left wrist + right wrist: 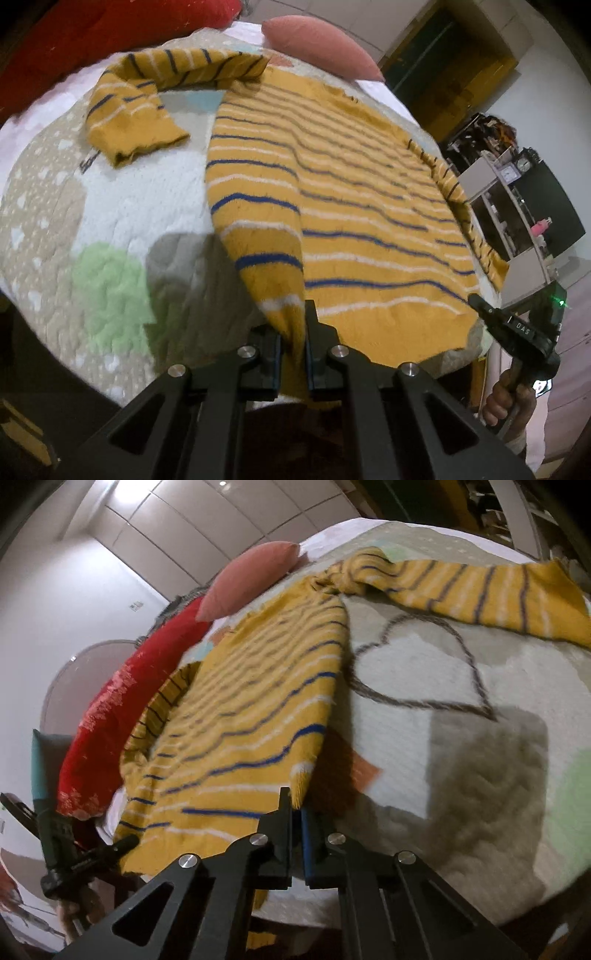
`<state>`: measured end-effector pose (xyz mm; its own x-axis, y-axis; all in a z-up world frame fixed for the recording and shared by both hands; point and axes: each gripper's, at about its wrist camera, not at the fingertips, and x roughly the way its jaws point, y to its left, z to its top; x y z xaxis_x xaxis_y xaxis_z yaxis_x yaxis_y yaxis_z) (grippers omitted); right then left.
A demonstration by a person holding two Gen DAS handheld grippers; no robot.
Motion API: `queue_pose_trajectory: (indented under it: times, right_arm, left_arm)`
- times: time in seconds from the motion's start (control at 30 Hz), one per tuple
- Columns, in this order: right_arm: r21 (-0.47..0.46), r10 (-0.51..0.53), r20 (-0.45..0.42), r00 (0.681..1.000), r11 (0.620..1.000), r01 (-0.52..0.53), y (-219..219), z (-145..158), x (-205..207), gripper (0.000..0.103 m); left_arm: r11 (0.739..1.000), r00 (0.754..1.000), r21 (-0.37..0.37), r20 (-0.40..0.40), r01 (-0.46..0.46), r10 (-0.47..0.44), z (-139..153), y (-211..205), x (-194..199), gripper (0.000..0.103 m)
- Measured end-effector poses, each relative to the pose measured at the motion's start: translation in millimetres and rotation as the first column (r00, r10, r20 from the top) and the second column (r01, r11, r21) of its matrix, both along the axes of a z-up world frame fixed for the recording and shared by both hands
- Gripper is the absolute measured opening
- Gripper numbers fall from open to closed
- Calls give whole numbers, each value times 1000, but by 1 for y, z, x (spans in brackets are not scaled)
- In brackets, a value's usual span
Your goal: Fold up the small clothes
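1. A yellow sweater (369, 206) with blue and white stripes lies spread flat on the quilt (122, 206) of a bed; the quilt is the landmark for everything here.
2. The left gripper (295, 332) is clenched on the near hem of the sweater, at its left corner, just above the near edge of the quilt. A fold of the knit runs up between the two black fingers (314, 332).
3. The right gripper (294, 812) is clenched on the other near corner of the same hem, also at the near edge of the quilt. The yellow cloth hangs between its pads.
4. In the left wrist view the right gripper shows at the right edge, its tip touching the hem, with a hand (506, 398) around its handle, beyond the quilt's edge.
5. One sleeve (136, 122) lies bent on the quilt, to the left of the sweater body in the left wrist view.
6. The other sleeve (480, 590) stretches out across the far part of the quilt, above a heart outline (417, 664) drawn on it.
7. A pink pillow (321, 48) and a red pillow (122, 720) lie at the far end of the quilt.
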<state>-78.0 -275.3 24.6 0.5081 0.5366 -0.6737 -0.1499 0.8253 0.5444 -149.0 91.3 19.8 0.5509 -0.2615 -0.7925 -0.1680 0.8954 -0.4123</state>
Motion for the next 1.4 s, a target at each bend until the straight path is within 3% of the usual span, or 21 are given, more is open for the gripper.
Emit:
queue_pose_trajectory:
  times: [0.13,0.2,0.27,0.33,0.53,0.6,0.63,0.77,0.93,1.0,1.2,1.4]
  right_arm:
    - [-30,-34,-4,999,999,34,-15,5,-2,7]
    - [-52,-69,11,998,996,70,-25,10,-2,7]
    - [-39,-109,14,994,993,109,-39,13,-4,10]
    - [-42,-143,19,990,989,144,-48,16,-4,17]
    - [-73,-187,67,980,979,192,-55,31,-2,22]
    - [-106,-176,97,980,977,186,-48,39,0,31]
    - [-122,-164,112,980,977,178,-44,43,2,37]
    - [-158,-118,151,981,977,142,-24,56,10,42]
    - [-181,-53,163,985,980,82,9,63,27,56]
    - [-218,-24,154,988,974,57,24,59,36,57]
    - [-372,15,44,999,928,3,52,14,62,58]
    - [-385,17,74,997,923,13,54,4,58,68]
  left_arm:
    - [1000,1000,12,22,8,-8,3,6,-12,22]
    - [999,998,32,60,13,-15,12,7,-20,42]
    - [999,994,54,105,8,-13,21,8,-29,52]
    - [997,990,79,138,10,-20,29,6,-34,55]
    - [979,973,202,223,18,-64,54,-9,-36,69]
    - [972,968,234,239,14,-72,58,-14,-34,75]
    - [969,967,249,246,11,-74,60,-15,-35,75]
    - [951,960,309,265,3,-89,68,-19,-28,76]
    - [918,946,396,310,-40,-92,84,-23,-17,80]
    - [914,943,402,323,-57,-83,88,-23,-13,83]
    - [923,946,380,318,-66,-64,88,-23,-4,83]
    - [936,958,350,282,-45,-59,78,-27,-4,83]
